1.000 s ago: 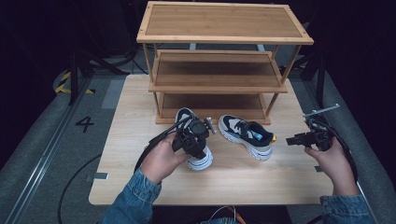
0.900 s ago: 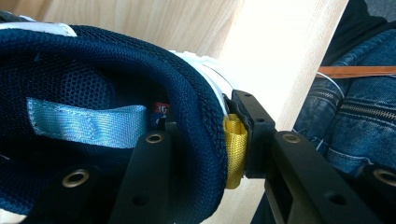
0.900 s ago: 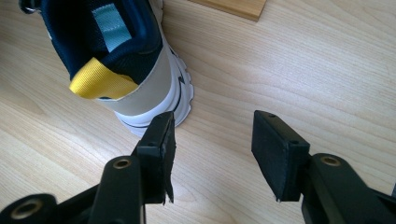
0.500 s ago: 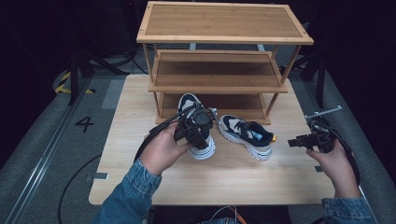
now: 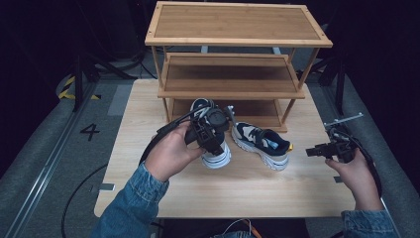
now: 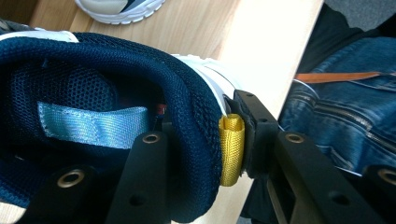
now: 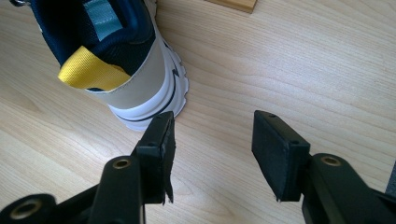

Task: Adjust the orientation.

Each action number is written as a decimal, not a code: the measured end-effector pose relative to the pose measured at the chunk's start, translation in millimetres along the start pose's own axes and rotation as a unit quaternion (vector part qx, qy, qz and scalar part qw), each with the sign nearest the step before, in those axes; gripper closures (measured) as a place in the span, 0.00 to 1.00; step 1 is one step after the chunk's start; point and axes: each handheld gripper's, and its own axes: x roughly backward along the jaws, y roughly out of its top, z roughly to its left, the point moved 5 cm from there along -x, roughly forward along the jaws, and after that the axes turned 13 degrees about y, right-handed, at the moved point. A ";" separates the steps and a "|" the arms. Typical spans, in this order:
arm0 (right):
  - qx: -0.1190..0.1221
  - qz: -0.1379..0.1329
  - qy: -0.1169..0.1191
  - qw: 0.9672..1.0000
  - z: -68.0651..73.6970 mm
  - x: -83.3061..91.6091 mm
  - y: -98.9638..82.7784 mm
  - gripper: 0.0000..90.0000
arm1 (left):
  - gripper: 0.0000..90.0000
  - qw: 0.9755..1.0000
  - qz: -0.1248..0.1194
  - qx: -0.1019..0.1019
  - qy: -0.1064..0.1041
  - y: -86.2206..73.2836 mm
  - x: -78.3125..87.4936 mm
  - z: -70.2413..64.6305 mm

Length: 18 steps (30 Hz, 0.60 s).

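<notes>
My left gripper [image 5: 210, 130] is shut on the heel collar of a navy and white sneaker [image 5: 214, 154], held above the table with its toe toward the rack. In the left gripper view one jaw is inside the sneaker [image 6: 93, 84] and the other outside, beside its yellow pull loop [image 6: 231, 149]. The jaws have just been opening slightly, and the collar is still pinched between them. A second sneaker [image 5: 262, 144] lies on the table to the right. My right gripper [image 5: 312, 151] hovers open just behind that sneaker's heel [image 7: 135, 84], with nothing between its jaws.
A three-tier wooden shoe rack [image 5: 233, 64] stands at the back of the light wooden table [image 5: 143, 124], its shelves bare. The held sneaker hangs just in front of the lowest shelf. Dark floor and cables surround the table.
The left hand has lifted the sneaker off the table and carried it toward the rack. The right hand and the second sneaker have stayed put.
</notes>
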 end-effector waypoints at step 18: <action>-0.001 0.001 0.003 1.000 -0.4 -1.1 -0.5 0.55 | 0.76 0.999 -0.013 -0.042 0.030 19.6 39.4 1.5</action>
